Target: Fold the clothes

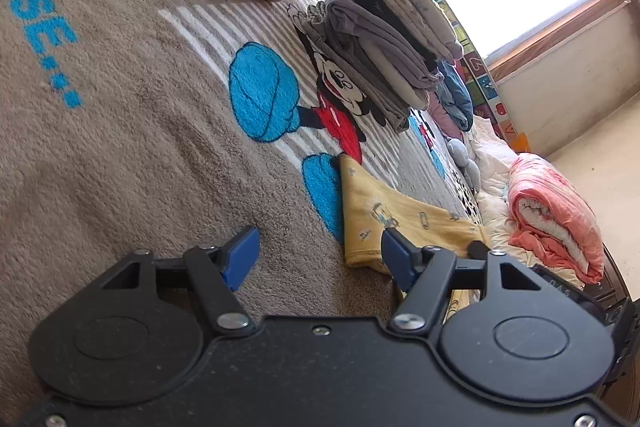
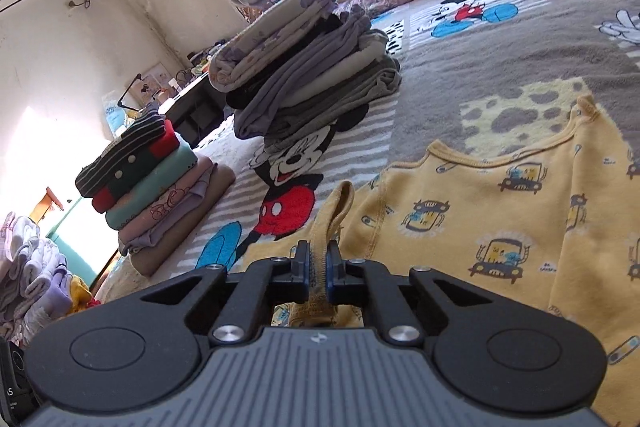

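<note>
The yellow garment (image 2: 500, 227), printed with little cars, lay spread on the cartoon-mouse blanket (image 2: 500, 67) in front of me. My right tool (image 2: 318, 269) was clamped tight on a hemmed edge of it, a fold of the cloth standing up just beyond the blue pads. My left tool (image 1: 316, 257) stood well open with nothing between its fingers, poised over the beige blanket beside the garment's corner (image 1: 372, 211). Farther back sat two stacks of folded clothes, one grey (image 2: 312, 83), one topped with stripes (image 2: 148, 179).
</note>
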Motion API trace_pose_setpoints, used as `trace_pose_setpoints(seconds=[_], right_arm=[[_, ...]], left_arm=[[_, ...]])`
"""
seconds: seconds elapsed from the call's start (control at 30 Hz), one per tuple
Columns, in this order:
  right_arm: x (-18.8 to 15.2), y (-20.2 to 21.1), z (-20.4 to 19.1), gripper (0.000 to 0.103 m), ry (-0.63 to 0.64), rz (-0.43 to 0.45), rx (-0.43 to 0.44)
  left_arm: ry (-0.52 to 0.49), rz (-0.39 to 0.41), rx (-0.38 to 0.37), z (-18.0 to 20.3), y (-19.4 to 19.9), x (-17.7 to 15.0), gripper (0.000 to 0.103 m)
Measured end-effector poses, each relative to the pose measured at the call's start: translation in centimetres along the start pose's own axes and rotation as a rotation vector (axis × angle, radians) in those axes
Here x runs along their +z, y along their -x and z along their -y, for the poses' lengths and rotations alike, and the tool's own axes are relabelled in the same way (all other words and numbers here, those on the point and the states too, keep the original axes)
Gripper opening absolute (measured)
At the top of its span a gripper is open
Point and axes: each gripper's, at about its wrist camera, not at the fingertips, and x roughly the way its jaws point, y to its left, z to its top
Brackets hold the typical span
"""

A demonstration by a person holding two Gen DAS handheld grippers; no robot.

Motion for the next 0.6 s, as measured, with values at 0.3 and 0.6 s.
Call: trace_pose_setpoints(seconds=[0.3,0.6], right_arm=[[4.4,5.4,1.8,0.009,0.019,0.088,-0.026],[7.0,10.4,5.1,0.009,0.005,0.163,-0.076]], left_arm=[[-0.125,-0.025,-0.026,2.5,-0.2,-1.5,0.066],[-0.405,-0.069,-0.018,6.3,-1.2,-4.4,0.066]])
